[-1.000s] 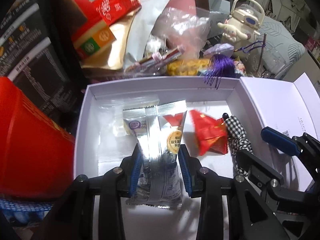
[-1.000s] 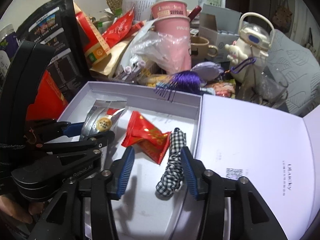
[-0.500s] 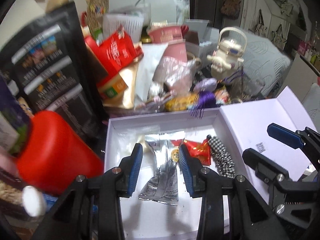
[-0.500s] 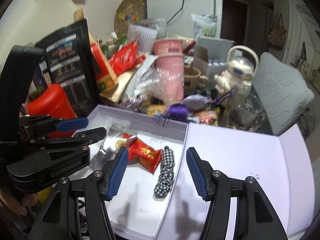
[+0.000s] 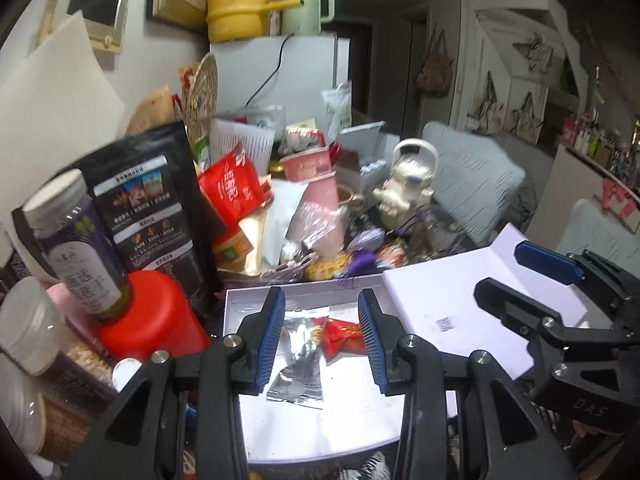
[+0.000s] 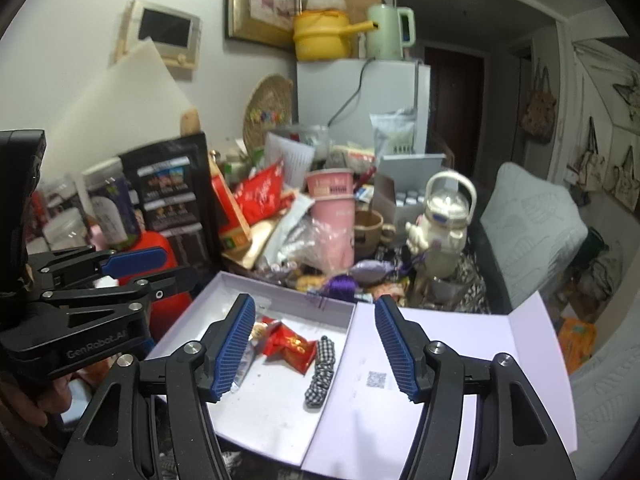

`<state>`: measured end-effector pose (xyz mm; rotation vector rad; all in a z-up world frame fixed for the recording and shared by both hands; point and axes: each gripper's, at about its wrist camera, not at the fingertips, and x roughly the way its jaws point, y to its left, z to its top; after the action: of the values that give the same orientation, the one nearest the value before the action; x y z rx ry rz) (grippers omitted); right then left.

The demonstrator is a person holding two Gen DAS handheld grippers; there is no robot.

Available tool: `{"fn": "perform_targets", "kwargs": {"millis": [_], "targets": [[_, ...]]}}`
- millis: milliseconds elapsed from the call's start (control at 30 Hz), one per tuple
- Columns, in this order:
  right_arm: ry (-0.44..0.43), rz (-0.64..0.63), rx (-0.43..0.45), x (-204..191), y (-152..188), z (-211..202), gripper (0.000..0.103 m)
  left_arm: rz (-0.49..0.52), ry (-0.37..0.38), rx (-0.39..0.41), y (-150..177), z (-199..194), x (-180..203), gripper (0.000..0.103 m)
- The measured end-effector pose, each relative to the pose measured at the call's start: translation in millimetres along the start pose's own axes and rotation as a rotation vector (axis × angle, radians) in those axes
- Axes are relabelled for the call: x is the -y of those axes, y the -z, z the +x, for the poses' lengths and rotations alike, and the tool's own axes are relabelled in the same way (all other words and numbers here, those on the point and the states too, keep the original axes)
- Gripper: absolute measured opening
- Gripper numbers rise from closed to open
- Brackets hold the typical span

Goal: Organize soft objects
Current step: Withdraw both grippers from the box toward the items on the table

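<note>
In the white box (image 6: 280, 408) we see the silver snack packet (image 5: 298, 364) at the left, the red snack packet (image 6: 290, 343) just beside it and the black-and-white checked fabric roll (image 6: 321, 368) near the right wall, all lying on the box floor. Our left gripper (image 5: 322, 340) hangs above the silver packet with its jaws spread and holding nothing, and our right gripper (image 6: 316, 344) is likewise spread wide and empty over the box. The open lid (image 6: 452, 364) lies flat to the right, with a red container (image 5: 150, 316) left of the box and a cluttered pile of bags and cups (image 6: 316, 224) behind it.
</note>
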<state>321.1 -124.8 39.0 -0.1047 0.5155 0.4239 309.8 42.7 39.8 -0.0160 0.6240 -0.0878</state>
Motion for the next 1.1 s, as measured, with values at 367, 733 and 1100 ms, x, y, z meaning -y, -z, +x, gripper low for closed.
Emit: {"fn": "perform_targets", "kwargs": {"millis": [367, 733, 1100], "targets": [[-0.022, -0.029, 0.102, -15.9, 6.1, -59.9, 0.069, 0.028, -0.006, 0.142, 16.5, -71.2, 15.3, 0.089], [0.014, -0.013, 0.068, -24.9, 47.6, -108.8, 0.071, 0.037, 0.018, 0.13, 48.0, -110.3, 21.7, 0.095], [0.027, 0.061, -0.01, -33.9, 103.3, -136.3, 0.074, 0.03, 0.068, 0.1, 88.0, -135.9, 17.1, 0.095]]}}
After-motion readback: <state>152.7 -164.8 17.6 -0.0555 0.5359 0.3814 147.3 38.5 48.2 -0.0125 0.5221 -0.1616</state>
